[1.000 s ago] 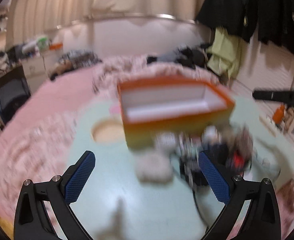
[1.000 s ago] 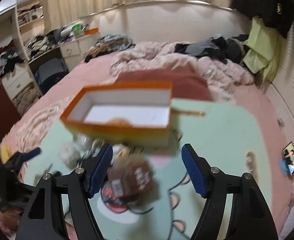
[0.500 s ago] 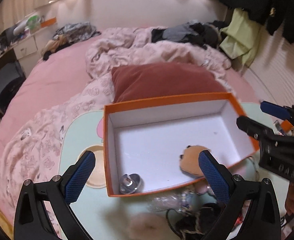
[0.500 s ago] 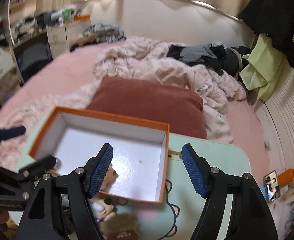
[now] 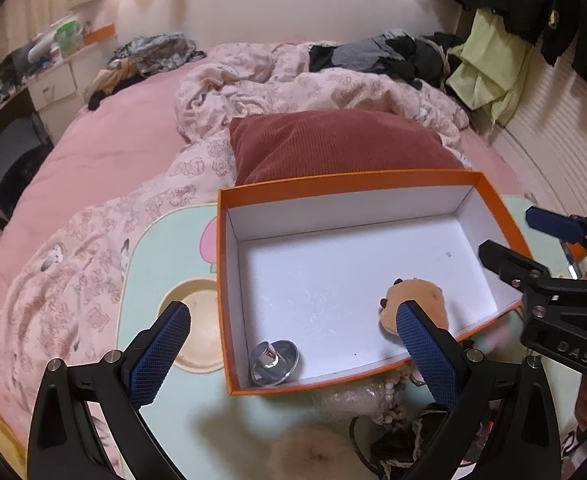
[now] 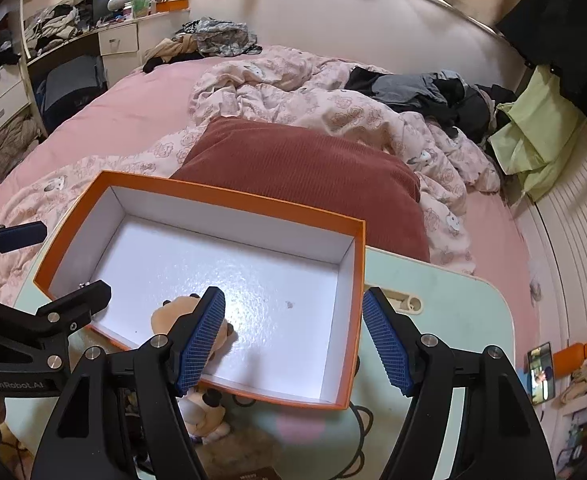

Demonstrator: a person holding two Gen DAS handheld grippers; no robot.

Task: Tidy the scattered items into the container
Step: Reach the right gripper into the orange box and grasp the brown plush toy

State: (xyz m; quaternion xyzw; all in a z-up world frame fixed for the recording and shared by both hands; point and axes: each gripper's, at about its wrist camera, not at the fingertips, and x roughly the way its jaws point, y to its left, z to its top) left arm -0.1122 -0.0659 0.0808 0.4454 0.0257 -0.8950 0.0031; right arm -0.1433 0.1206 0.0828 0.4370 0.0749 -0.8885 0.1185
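From the left wrist, an orange box (image 5: 229, 296) with a white inside is seen on a pale green table (image 5: 165, 248). Two things are held in it: a shiny metal piece (image 5: 274, 361) in the near left corner and a tan plush (image 5: 415, 304) near the front right. Scattered items (image 5: 377, 420), beads and a fluffy ball among them, are left on the table just before the box. The left gripper (image 5: 293, 354) is spread, with nothing pinched.

From the right wrist, the box (image 6: 357, 300) is shown with the plush (image 6: 173, 318) by its near wall; the metal piece is hidden. The right gripper (image 6: 293, 338) is spread over the box's near right corner, with nothing held. A second plush (image 6: 203, 412) is seen outside, on the table (image 6: 453, 320).
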